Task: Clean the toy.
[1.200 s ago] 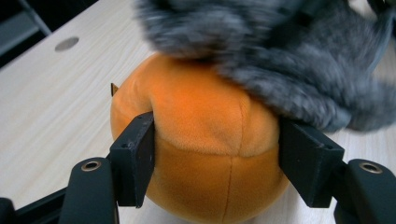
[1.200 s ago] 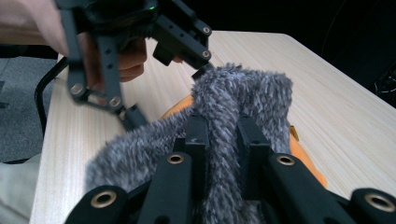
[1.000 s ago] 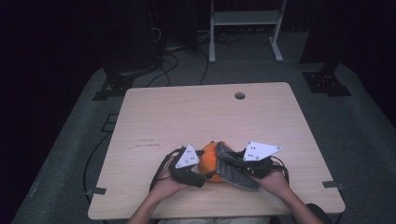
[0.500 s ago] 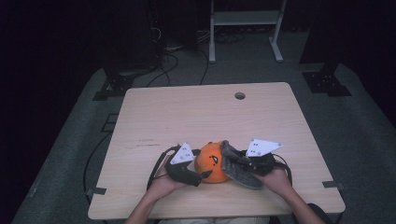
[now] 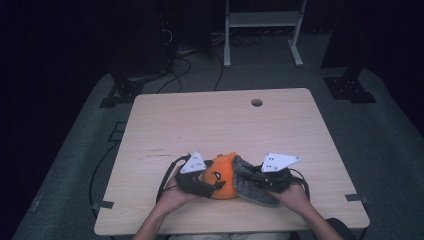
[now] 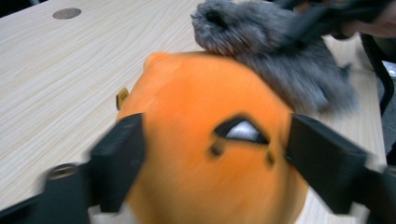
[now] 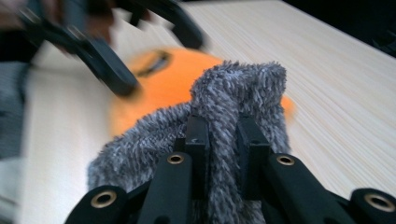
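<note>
Left gripper (image 6: 210, 158) jaws just opening around orange plush toy (image 6: 205, 140), loosened.
Right gripper (image 7: 223, 140) clamped on grey fuzzy cloth (image 7: 233, 98); likely pulling it over the toy next.

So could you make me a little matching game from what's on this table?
Things:
1. pumpkin
2. cloth
3. left gripper
4. right gripper

States:
A. shut on furry fabric
B. orange, with a face
C. grey and fluffy
D. jaws wide, one on each side of the round toy

Pairs: 1-B, 2-C, 3-D, 4-A
</note>
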`<action>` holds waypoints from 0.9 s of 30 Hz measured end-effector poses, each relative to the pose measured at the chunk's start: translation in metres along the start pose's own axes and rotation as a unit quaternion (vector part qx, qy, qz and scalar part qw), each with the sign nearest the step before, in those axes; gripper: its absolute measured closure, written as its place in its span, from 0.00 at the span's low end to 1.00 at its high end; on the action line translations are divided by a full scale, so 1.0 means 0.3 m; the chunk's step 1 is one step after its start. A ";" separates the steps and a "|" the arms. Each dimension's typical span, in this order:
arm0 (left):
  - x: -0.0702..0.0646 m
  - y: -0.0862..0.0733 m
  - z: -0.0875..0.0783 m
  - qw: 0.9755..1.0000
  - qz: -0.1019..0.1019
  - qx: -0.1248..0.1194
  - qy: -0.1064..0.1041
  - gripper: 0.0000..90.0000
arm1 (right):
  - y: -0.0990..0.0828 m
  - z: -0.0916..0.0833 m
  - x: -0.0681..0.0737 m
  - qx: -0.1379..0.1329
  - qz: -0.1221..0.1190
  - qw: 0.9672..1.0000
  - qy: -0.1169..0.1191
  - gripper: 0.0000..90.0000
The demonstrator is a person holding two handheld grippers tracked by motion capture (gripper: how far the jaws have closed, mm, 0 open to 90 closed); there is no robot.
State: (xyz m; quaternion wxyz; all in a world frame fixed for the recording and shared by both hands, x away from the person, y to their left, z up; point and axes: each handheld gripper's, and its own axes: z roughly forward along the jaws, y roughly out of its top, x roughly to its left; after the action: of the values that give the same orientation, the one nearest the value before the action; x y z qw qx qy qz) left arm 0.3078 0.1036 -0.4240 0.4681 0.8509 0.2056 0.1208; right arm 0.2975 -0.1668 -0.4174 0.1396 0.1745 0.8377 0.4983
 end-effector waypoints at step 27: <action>0.028 -0.055 -0.013 1.000 0.002 0.000 -0.011 0.34 | -0.036 -0.012 -0.032 0.017 0.036 0.999 -0.004 0.85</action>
State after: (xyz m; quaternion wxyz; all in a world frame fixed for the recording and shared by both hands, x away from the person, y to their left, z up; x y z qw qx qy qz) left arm 0.3097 0.1183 -0.4357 0.4704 0.8524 0.1986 0.1128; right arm 0.3030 -0.1787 -0.4248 0.1221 0.2085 0.8386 0.4882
